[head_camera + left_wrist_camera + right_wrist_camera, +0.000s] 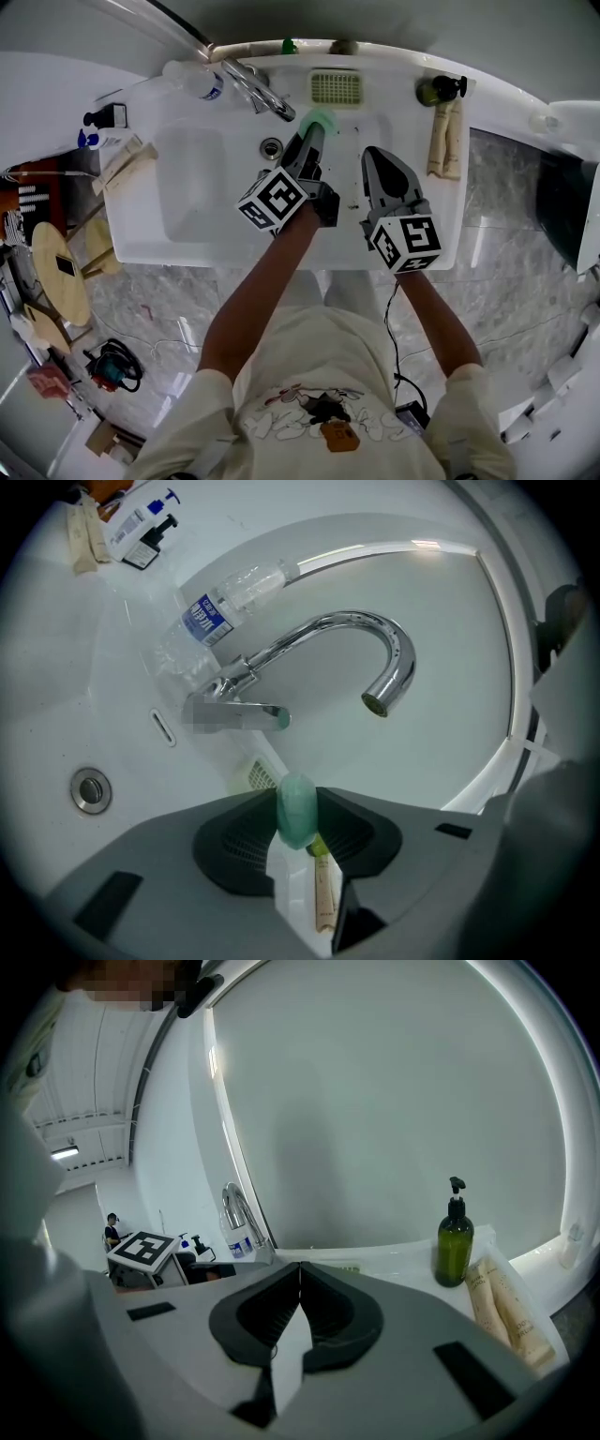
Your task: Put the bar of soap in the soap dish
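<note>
Holding the bar of soap by its narrow sides lets me set it flat without my pads getting under it. My left gripper has its jaws parted only by the thickness of the bar. Both dark pads press on the green soap, and its rounded end pokes out past the tips.

In the head view I have it raised over the back of the sink, just right of the faucet. The soap dish, pale and slotted, lies on the rim at about 1 o'clock from the soap, near but not under it. So I judge the bar to be in the air and not yet in the dish. The drain sits at roughly 8 o'clock from my tips.

My right gripper hangs back at about 4 o'clock from the left one, over the front of the counter, out of the way. Its jaws are pressed together with nothing between them. I think it is parked there because placing the soap takes only one gripper.

At 2 o'clock from it stands a dark green pump bottle, with two tan tubes lying beside it. A clear water bottle lies behind the faucet.

The soap looks slick, so I'd expect to lower it close before letting go.
</note>
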Demonstrator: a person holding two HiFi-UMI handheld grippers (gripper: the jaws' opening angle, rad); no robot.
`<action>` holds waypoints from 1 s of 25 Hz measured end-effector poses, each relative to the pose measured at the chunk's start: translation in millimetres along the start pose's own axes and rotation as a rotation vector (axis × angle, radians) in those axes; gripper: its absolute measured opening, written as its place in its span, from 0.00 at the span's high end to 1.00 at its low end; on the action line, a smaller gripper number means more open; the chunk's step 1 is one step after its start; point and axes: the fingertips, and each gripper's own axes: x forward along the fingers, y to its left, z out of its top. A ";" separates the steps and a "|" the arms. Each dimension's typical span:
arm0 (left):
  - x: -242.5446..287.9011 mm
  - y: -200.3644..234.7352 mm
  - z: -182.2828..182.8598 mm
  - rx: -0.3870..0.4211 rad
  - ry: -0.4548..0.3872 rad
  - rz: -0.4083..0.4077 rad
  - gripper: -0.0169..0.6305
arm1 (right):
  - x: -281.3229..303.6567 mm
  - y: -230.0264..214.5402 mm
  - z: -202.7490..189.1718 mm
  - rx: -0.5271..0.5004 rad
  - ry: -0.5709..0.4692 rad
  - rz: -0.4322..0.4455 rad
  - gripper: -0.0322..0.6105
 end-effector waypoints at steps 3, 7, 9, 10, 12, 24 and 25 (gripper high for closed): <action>4.4 2.1 -1.6 -0.018 -0.006 -0.004 0.77 | 4.2 -2.9 -3.7 0.003 0.004 -0.006 0.94; 10.7 9.8 -4.2 -0.050 -0.021 0.007 0.77 | 9.4 -4.6 -8.4 -0.001 0.013 -0.006 0.94; 16.4 7.5 -4.4 -0.072 -0.032 0.000 0.77 | 11.7 -6.5 -11.2 -0.002 0.019 -0.007 0.94; 18.8 7.6 -5.2 -0.084 -0.036 0.001 0.77 | 12.6 -7.6 -12.6 -0.002 0.022 -0.008 0.94; 23.2 9.5 -6.6 -0.103 -0.043 0.009 0.77 | 14.2 -9.9 -15.2 -0.001 0.027 -0.010 0.94; 53.6 13.7 -18.1 -0.207 -0.047 0.087 0.77 | 17.3 -24.1 -19.6 0.026 0.033 -0.040 0.94; 54.9 13.5 -19.0 -0.216 -0.048 0.092 0.77 | 17.6 -24.8 -19.6 0.024 0.035 -0.039 0.94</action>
